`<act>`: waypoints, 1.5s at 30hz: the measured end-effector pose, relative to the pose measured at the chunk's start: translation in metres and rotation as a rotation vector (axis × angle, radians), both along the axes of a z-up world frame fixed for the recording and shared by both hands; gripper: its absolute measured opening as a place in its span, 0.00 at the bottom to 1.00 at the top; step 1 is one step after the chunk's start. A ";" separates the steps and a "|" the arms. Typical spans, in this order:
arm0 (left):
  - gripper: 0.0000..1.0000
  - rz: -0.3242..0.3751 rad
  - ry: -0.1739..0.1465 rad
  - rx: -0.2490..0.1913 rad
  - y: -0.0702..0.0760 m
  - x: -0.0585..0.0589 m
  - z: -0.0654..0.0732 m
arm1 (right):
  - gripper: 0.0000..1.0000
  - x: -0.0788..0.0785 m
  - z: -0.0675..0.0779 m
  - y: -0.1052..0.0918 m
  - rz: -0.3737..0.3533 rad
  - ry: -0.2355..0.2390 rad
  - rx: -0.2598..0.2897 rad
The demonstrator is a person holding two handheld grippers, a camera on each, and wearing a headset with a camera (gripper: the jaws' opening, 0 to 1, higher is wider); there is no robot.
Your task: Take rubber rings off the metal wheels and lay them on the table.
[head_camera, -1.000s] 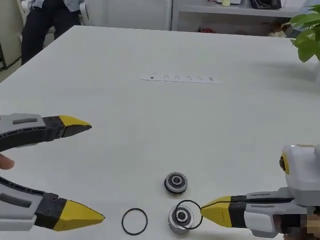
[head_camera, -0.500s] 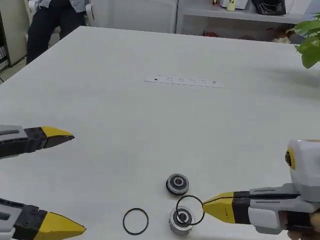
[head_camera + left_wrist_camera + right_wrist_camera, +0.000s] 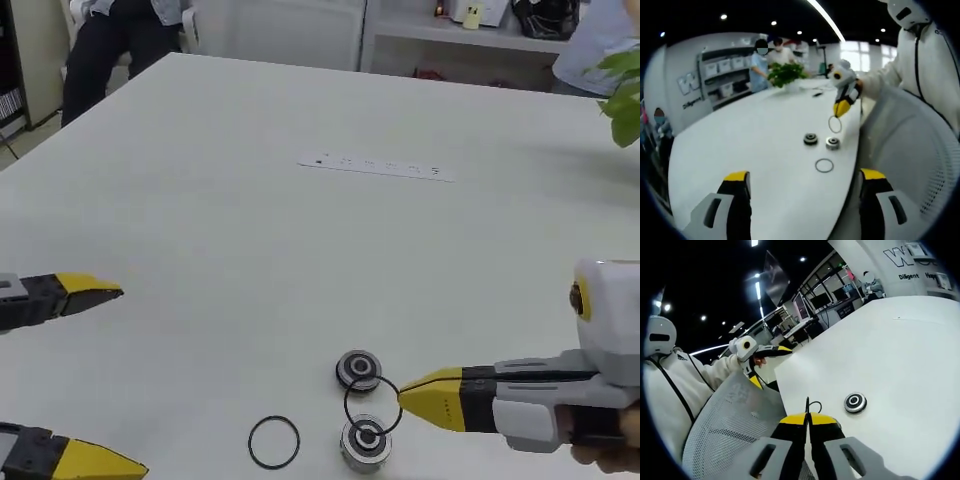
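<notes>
The right gripper (image 3: 408, 400) reaches in from the lower right of the head view. Its yellow fingers (image 3: 440, 402) are clenched on a thin black rubber ring (image 3: 346, 403), which hangs off the counter (image 3: 300, 250). In this view the ring falls between the two metal wheels. The right gripper view shows those fingers (image 3: 796, 422) pressed tight together, with the ring (image 3: 807, 405) edge-on between their tips.

The farther wheel (image 3: 358, 369) sits just above the held ring and has a dark band round its edge. The nearer wheel (image 3: 365, 440) stands at the bottom edge of the frame, partly behind the ring's lower arc. A second ring (image 3: 274, 419) lies flat on the counter to the left of the nearer wheel, apart from it.

The left gripper (image 3: 133, 380) comes in at the lower left with its fingers (image 3: 85, 290) spread wide and grasping nothing, well apart from the wheels. Its own view looks between those fingers (image 3: 737, 181) across bare counter to the loose ring (image 3: 824, 165) and both wheels (image 3: 810, 139) (image 3: 832, 143). Beyond them is the right gripper (image 3: 841, 108) with the ring dangling.

A flat strip with small markings (image 3: 377, 167) lies in the upper middle of the counter. Green plant leaves (image 3: 628, 95) show at the upper right, and a person (image 3: 110, 30) is beyond the far left corner. A mesh chair back (image 3: 900, 150) fills the right side of the left gripper view.
</notes>
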State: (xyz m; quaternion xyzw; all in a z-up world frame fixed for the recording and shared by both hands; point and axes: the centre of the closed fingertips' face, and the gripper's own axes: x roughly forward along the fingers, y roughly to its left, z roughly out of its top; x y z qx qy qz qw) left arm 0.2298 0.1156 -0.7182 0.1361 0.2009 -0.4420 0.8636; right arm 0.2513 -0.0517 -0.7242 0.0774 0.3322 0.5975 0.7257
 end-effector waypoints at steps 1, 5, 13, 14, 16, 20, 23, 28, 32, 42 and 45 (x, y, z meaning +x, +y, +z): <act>0.91 0.004 0.003 -0.001 0.001 -0.001 -0.001 | 0.00 0.000 0.001 0.001 0.005 -0.002 0.000; 0.90 0.019 0.008 -0.004 0.004 -0.003 -0.002 | 0.00 0.000 0.004 0.006 0.019 -0.008 0.001; 0.90 0.034 0.012 -0.014 0.006 -0.004 -0.004 | 0.00 0.001 0.009 0.017 0.050 -0.020 0.006; 0.90 0.036 0.011 -0.014 0.006 -0.004 -0.004 | 0.00 0.001 0.009 0.019 0.055 -0.021 0.006; 0.90 0.038 0.012 -0.015 0.006 -0.004 -0.004 | 0.00 0.001 0.008 0.021 0.061 -0.021 0.005; 0.90 0.039 0.011 -0.017 0.006 -0.005 -0.004 | 0.00 0.001 0.008 0.026 0.075 -0.023 0.003; 0.90 0.042 0.014 -0.022 0.005 -0.005 -0.004 | 0.00 0.000 0.006 0.031 0.090 -0.025 -0.001; 0.89 0.042 0.014 -0.024 0.005 -0.006 -0.004 | 0.00 0.000 0.000 0.038 0.116 -0.024 -0.015; 0.89 0.047 0.012 -0.027 0.005 -0.006 -0.004 | 0.00 -0.002 -0.005 0.043 0.135 -0.020 -0.026; 0.89 0.062 0.020 -0.049 0.005 -0.009 -0.004 | 0.00 -0.006 -0.017 0.047 0.171 -0.009 -0.056; 0.89 0.077 0.022 -0.056 0.009 -0.008 -0.003 | 0.00 -0.005 -0.021 0.048 0.175 -0.002 -0.062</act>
